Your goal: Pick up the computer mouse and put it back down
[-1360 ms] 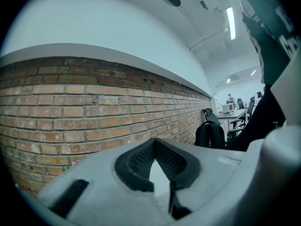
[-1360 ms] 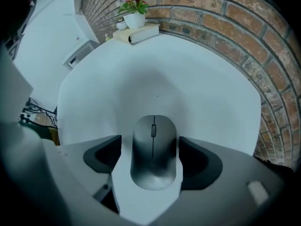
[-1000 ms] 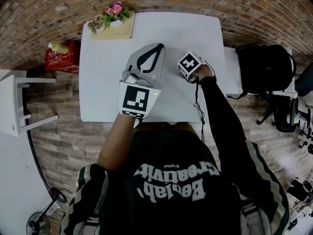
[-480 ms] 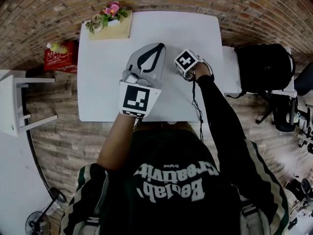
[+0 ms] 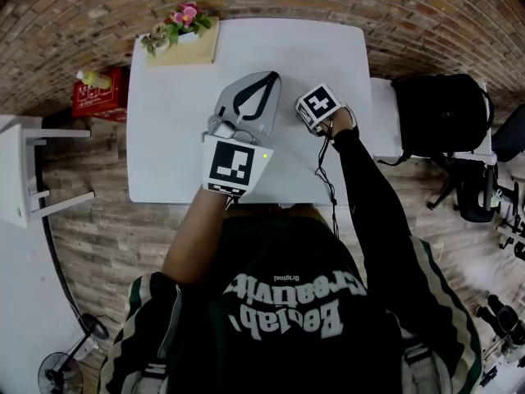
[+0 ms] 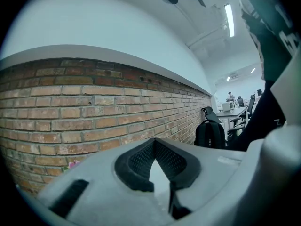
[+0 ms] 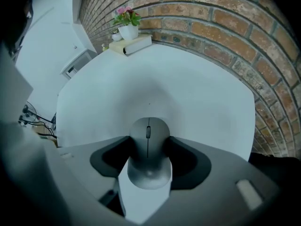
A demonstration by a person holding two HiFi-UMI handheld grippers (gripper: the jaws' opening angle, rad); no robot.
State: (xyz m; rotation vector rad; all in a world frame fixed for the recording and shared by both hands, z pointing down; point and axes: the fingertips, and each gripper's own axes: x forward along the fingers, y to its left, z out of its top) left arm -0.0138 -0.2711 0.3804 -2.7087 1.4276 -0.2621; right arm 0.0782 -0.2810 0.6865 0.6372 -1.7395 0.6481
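Observation:
A grey computer mouse lies on the white table, its wheel end pointing away from me. My right gripper points steeply down over it and its jaws are closing. The dark pads touch the mouse on both sides. In the head view only the right gripper's marker cube shows, and it hides the mouse. My left gripper is held level over the table to the left of the right one. It is shut, its tips meeting with nothing between them.
A flower pot on a pale block stands at the table's far left corner. A black backpack sits on a seat to the right of the table. A cable trails from the right hand. A red box lies on the floor at the left.
The right gripper's marker cube has tipped slightly and stays over the same spot. The left gripper has not moved.

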